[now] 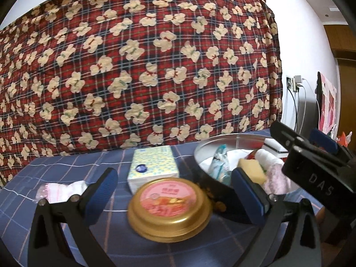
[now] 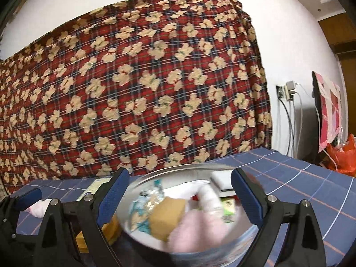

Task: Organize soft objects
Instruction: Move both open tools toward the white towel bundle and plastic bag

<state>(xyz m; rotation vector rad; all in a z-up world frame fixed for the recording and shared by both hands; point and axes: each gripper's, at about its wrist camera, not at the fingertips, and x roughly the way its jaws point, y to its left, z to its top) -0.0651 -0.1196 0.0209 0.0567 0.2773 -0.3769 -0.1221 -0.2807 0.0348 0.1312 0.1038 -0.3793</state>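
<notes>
My left gripper (image 1: 175, 189) is open, and a gold tin with a pink lid (image 1: 169, 209) sits between its blue pads without touching them. Behind the tin lies a tissue pack (image 1: 153, 166), and a pink and white soft bundle (image 1: 60, 191) rests at the left. My right gripper (image 2: 181, 193) is open, held over a metal bowl (image 2: 178, 166). The bowl holds a yellow sponge (image 2: 166, 218), a pink towel (image 2: 198, 229), a white roll (image 2: 209, 198) and a blue-green wrapper (image 2: 142, 211). The right gripper (image 1: 298, 133) also shows above the bowl (image 1: 200, 146) in the left wrist view.
A blue checked cloth (image 1: 66, 169) covers the table. A red plaid blanket with bear prints (image 1: 144, 66) hangs behind it. Cables and a wall socket (image 2: 287, 93) are at the right, with an orange bag (image 2: 342, 155) past the table's edge. Small boxes (image 2: 229, 207) also lie in the bowl.
</notes>
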